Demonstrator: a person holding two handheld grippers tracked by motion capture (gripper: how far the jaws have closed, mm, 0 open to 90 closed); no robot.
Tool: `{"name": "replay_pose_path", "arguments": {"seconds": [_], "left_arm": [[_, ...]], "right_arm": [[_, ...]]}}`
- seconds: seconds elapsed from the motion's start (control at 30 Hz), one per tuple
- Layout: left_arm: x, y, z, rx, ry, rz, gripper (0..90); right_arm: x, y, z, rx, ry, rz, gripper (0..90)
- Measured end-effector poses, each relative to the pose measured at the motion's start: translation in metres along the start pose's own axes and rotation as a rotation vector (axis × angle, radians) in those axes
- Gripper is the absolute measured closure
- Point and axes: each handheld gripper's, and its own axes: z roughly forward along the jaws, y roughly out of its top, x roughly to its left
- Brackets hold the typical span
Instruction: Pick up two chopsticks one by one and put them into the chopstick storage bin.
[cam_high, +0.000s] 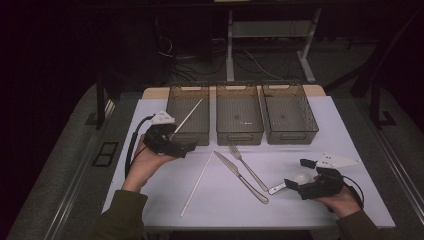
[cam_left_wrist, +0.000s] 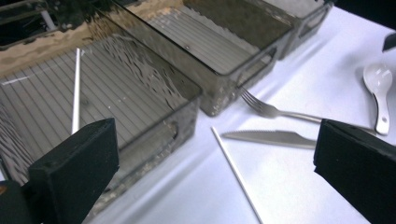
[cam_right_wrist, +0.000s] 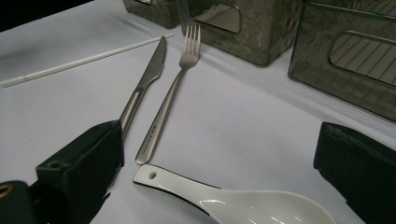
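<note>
Two tongs stand apart, empty: left tongs (cam_high: 187, 148) by the left bin (cam_high: 188, 116), right tongs (cam_high: 296, 173) astride the spoon (cam_high: 295, 181); close squarely on its handle.

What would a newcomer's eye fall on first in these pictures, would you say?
Probably the three smoky see-through bins lined up at the far edge of the white table, the left one holding a white chopstick. Next, the cutlery in front of them: a second chopstick, a knife, a fork and a white spoon lying between the jaws of the open right gripper.
</note>
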Motion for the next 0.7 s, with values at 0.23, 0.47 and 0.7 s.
{"name": "replay_pose_path", "arguments": {"seconds": [0.23,0.47,0.7], "left_arm": [[-0.018,-0.023,-0.001,-0.009,0.003,0.011,0.0],[-0.031,-0.050,0.004,0.023,0.022,0.029,0.1],[-0.041,-0.073,0.008,0.036,0.043,0.040,5.2]], "right_arm": [[0.000,0.000,0.000,-0.001,-0.003,-0.002,2.0],[0.000,0.000,0.000,0.000,-0.004,-0.005,2.0],[0.000,0.000,0.000,0.001,-0.007,-0.007,2.0]]}}
